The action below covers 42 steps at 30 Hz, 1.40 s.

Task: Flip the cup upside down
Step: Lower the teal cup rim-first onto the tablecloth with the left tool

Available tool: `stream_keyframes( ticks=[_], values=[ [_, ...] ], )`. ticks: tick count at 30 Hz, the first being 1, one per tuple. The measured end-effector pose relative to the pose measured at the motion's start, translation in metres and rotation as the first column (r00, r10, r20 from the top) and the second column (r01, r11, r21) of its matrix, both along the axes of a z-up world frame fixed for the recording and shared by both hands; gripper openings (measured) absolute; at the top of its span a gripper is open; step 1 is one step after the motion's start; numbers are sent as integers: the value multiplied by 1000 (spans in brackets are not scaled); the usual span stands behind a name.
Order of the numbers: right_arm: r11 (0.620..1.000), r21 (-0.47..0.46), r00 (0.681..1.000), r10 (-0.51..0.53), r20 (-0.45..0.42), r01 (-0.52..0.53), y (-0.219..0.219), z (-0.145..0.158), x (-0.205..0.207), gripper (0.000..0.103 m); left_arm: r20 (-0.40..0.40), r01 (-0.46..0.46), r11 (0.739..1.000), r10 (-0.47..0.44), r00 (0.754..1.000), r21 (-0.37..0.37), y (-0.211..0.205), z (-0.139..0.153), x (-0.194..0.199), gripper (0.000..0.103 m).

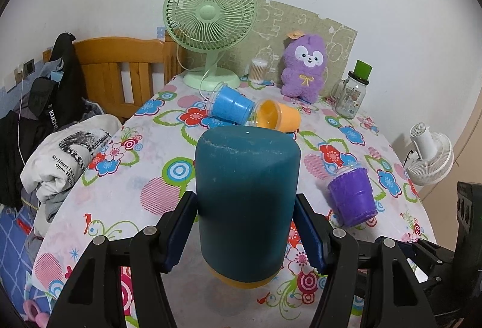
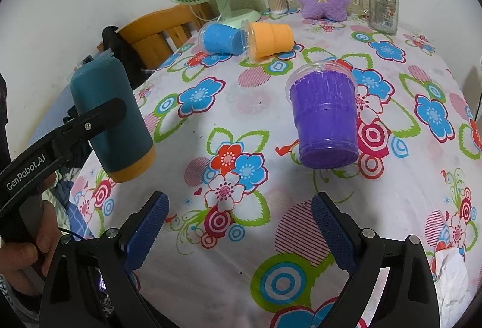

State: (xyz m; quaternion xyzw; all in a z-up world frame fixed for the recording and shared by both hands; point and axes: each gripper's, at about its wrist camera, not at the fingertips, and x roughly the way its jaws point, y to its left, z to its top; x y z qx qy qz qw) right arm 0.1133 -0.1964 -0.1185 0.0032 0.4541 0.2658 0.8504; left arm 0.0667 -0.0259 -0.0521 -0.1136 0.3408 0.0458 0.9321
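Note:
My left gripper (image 1: 245, 225) is shut on a dark teal cup (image 1: 247, 201) with an orange band at its lower end. It holds the cup above the table, closed end up and orange end down. The right wrist view shows the same cup (image 2: 113, 120) tilted in the left gripper's fingers (image 2: 99, 114) at the table's left side. My right gripper (image 2: 239, 225) is open and empty above the floral tablecloth (image 2: 271, 192). A purple cup (image 2: 325, 117) lies tilted ahead of it and also shows in the left wrist view (image 1: 352, 195).
A blue cup (image 1: 230, 106) and an orange cup (image 1: 278, 115) lie on their sides at the back. Behind them stand a green fan (image 1: 211, 23), a purple plush toy (image 1: 304, 68), a glass jar (image 1: 352, 94) and a cotton swab box (image 1: 259, 70). A wooden chair (image 1: 120, 71) stands left.

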Motion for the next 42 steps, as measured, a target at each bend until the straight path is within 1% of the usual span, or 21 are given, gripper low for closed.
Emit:
stream_keyframes(
  ticks=[9,10,12,13,14,33,36,40,42],
  values=[
    [1000,-4,1000,5,4,-5,1,1,-4,97,-4,-3,1000,3,1000,-4,1,-5,-4,67],
    [1000,-5,1000,5,3,-5,1,1,-4,97,-6,4,1000,-4,1000,-10,1,-5,-5,70],
    [1000,-5,1000,5,4,-5,1,2,-5,97,-12,8,1000,-8,1000,-11,0,-5,-7,71],
    [1000,-4,1000,5,5,-5,1,2,-5,97,-11,13,1000,-13,1000,-14,0,-4,-8,75],
    [1000,-4,1000,6,5,-6,1,2,-5,97,-10,12,1000,-13,1000,-16,0,-4,-9,76],
    [1000,-11,1000,7,17,-7,5,9,-13,97,1,11,1000,-11,1000,-28,-2,4,-19,78],
    [1000,-12,1000,7,20,-7,5,10,-14,97,-1,11,1000,-11,1000,-26,-1,3,-19,81],
    [1000,-13,1000,9,24,-8,6,12,-16,97,5,4,1000,-4,1000,-31,-2,7,-24,90],
    [1000,-15,1000,11,24,-10,7,13,-16,97,8,-1,1000,1,1000,-31,0,8,-26,92]
  ],
)
